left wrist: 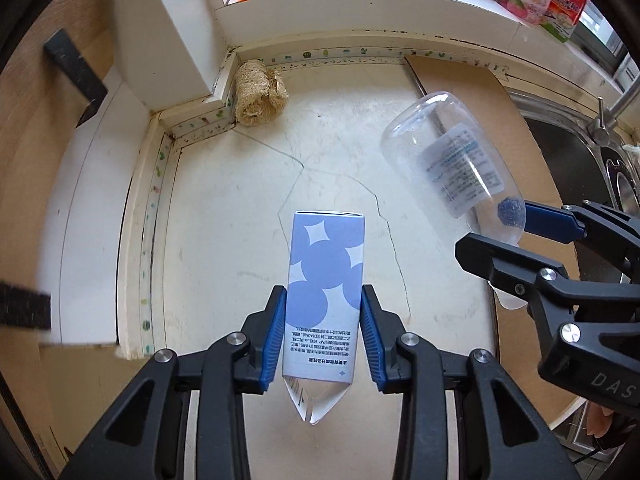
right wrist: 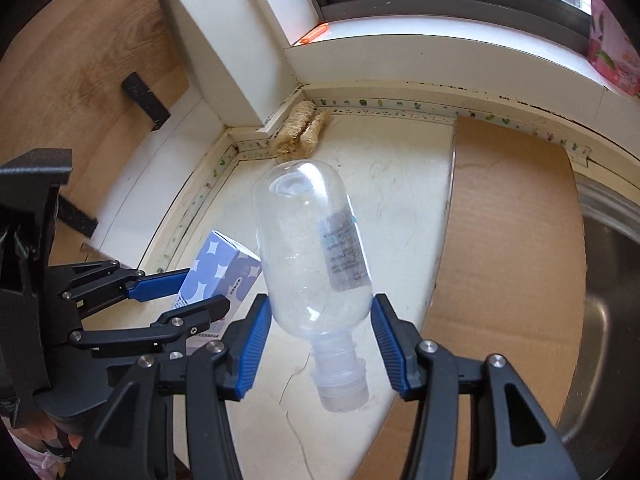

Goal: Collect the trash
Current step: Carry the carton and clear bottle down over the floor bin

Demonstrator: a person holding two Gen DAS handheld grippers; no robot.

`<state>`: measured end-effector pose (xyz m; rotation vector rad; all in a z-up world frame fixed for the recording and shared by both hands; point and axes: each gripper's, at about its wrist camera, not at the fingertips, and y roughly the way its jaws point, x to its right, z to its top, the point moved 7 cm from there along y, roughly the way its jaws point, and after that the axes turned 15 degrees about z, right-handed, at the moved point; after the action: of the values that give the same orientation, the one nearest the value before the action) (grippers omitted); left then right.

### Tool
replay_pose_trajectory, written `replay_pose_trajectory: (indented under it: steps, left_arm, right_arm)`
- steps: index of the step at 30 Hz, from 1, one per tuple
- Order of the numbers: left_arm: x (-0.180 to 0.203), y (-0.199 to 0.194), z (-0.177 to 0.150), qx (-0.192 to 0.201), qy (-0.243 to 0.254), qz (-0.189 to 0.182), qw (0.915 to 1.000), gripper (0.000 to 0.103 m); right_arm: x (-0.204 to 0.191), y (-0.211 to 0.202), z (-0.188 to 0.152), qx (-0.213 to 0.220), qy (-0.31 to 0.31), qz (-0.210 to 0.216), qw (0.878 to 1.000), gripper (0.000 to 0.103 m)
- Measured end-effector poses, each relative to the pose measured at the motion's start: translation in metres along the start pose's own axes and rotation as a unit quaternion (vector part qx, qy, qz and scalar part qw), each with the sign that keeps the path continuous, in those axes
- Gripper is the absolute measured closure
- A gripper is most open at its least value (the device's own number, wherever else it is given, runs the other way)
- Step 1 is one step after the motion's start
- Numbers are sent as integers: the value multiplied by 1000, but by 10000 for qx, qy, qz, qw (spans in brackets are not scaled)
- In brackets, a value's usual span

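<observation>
Left tool (left wrist: 323,330) grips a blue-dotted carton (left wrist: 325,292); right tool (right wrist: 320,344) a clear bottle (right wrist: 314,252).

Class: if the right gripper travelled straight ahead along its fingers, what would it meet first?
Probably the tan loofah scrubber in the counter corner, judging by the right gripper and the clear plastic bottle it holds; depth is uncertain.
</observation>
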<state>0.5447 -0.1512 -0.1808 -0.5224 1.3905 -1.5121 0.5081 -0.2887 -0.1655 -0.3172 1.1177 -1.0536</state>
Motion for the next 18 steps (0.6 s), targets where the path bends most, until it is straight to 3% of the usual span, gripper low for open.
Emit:
replay_pose_trajectory:
  steps: [10,18]
  left_arm:
    - [12,-74,-110,512,-56,-108,9986,69]
    - [19,-117,-213,752,-126,-335,9965,69]
  right_arm:
    - [-76,-57,-110,395,18,-20,9992,51]
    - [-129,-74,-203,433,116,-3,9990,51]
